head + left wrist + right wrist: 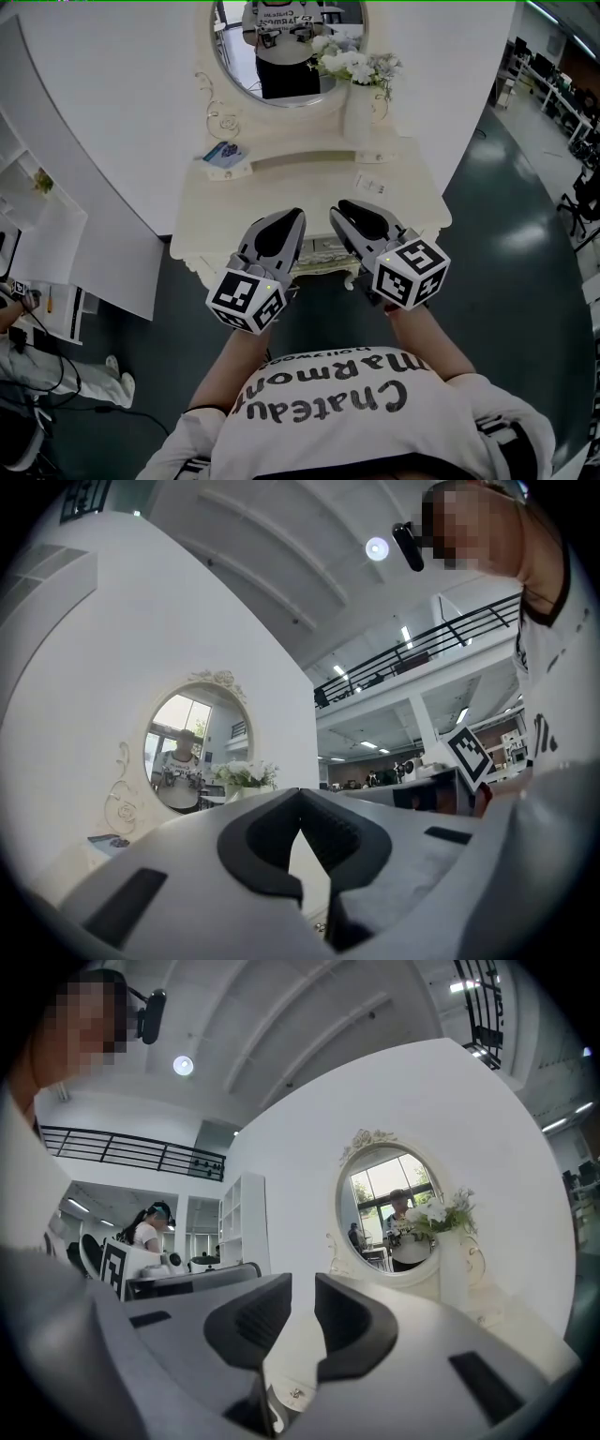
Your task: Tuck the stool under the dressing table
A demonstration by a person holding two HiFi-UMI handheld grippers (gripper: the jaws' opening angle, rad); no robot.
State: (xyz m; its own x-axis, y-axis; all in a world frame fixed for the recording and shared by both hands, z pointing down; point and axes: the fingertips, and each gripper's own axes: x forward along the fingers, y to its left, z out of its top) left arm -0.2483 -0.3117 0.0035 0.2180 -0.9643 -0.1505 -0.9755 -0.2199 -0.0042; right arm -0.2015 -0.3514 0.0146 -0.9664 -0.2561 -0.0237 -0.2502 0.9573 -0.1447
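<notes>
Left claw (289, 218) held at front edge of counter (281, 187), jaws closed tip to tip, nothing gripped. Right claw (340, 210) held just beside it, jaws parted by narrow gap, nothing gripped; cream counter top seen through gap. Counter set against curved white wall (112, 112), straight ahead of person. Oval mirror (281, 47) mounted at back. White vase (359, 112) with flowers (356, 64) placed back right. Blue-white item (225, 156) laid back left. Stool not made out in any view.

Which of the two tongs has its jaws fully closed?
The grey left tongs: their jaw tips meet, whereas the grey right tongs show a narrow empty gap.
</notes>
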